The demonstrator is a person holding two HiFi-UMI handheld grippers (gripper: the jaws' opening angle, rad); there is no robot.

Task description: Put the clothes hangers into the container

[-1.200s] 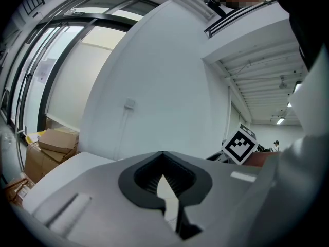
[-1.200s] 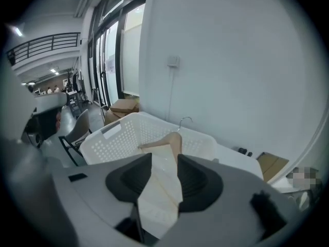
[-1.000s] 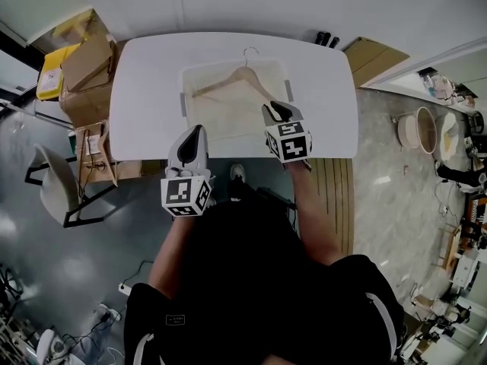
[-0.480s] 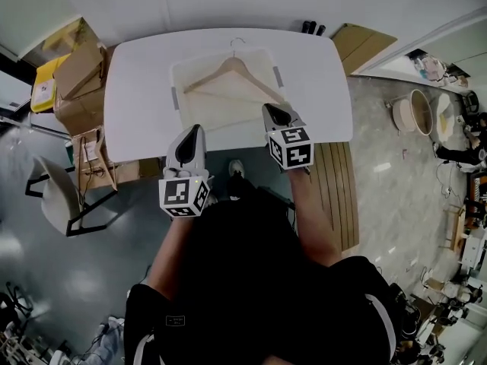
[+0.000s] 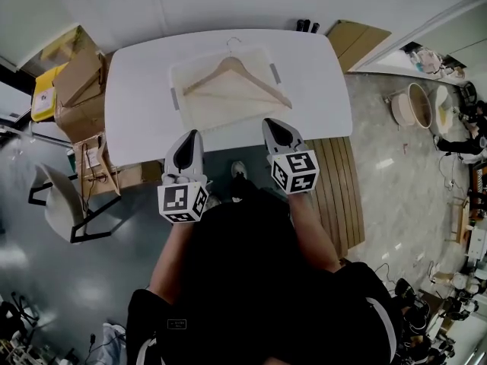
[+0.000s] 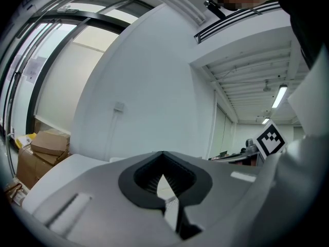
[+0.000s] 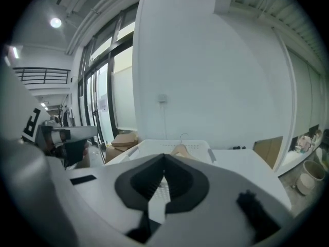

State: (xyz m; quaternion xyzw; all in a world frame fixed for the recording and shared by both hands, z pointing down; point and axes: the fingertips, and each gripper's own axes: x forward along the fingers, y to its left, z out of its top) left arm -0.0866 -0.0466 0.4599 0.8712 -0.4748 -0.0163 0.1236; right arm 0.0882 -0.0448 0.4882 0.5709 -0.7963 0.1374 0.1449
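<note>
Holding short of the desk (image 5: 137, 90), you are carrying nothing: left gripper (image 5: 192, 137) and right gripper (image 5: 272, 125) are both sitting pinched closed, empty. The hanger (image 5: 236, 82) is lying inside the container (image 5: 176, 82), hook at the far rim. This step is probably finishing, so be backing away level, clear of the near rim. The head view is showing the whole hanger. The right gripper view is catching only its hook and neck, and the left gripper view is missing it.

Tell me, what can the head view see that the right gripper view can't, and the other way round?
Only the head view shows the person's dark top and the chair. Only the right gripper view shows the ceiling light, the tall windows and the wall switch. Both show the white table, the container, the wooden hanger and the cardboard boxes.
</note>
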